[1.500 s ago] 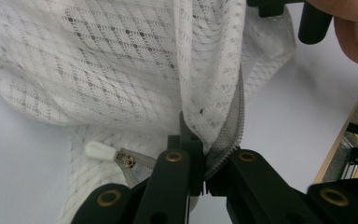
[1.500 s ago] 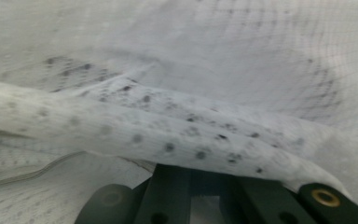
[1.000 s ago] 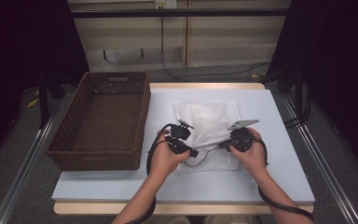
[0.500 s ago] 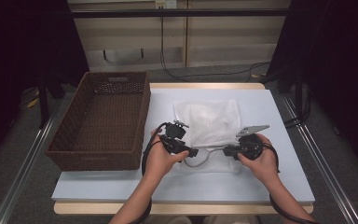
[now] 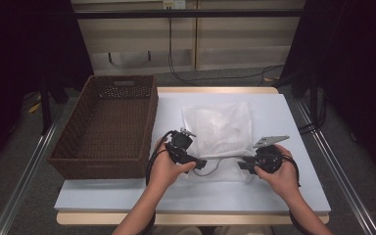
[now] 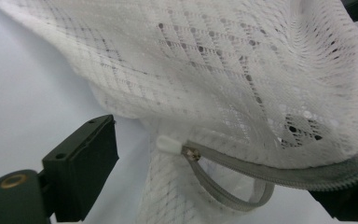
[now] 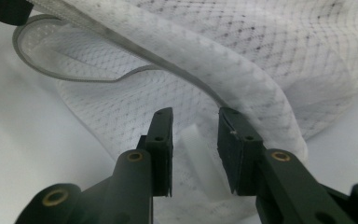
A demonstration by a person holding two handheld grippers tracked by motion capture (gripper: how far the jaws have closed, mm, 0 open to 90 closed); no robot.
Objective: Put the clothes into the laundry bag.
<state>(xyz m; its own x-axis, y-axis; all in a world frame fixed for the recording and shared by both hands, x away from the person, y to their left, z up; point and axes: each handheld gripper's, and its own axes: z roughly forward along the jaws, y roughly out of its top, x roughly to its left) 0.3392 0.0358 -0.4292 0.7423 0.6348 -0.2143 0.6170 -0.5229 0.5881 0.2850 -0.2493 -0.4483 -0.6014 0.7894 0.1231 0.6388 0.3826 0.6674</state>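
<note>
Two grippers sit at the near edge of a white mesh laundry bag (image 5: 223, 132), which lies flat on the desk (image 5: 284, 196) just past your hands, at about 12 o'clock from them. At 9 o'clock from the bag stands a brown wicker basket (image 5: 108, 128); from above its floor is too dark to read.

Your left gripper (image 5: 201, 162) has just been opening its fingers. In the left gripper view they stand released and wide: one finger (image 6: 85, 165) is clear at 8 o'clock, the other is cut off by the frame at 4 o'clock. The bag's grey zipper (image 6: 279, 175) runs between them with no pad pressing on it, and the white zipper tab (image 6: 169, 144) lies free near the middle. The bag's upper part overflows the frame.

Your right gripper (image 5: 243, 164) has also just been parting its fingers. In the right gripper view they stand a little apart, astride mesh and a blurred white fold whose nature is hard to tell; the pads look clear of it. The open zipper mouth curls at 10 o'clock.
</note>
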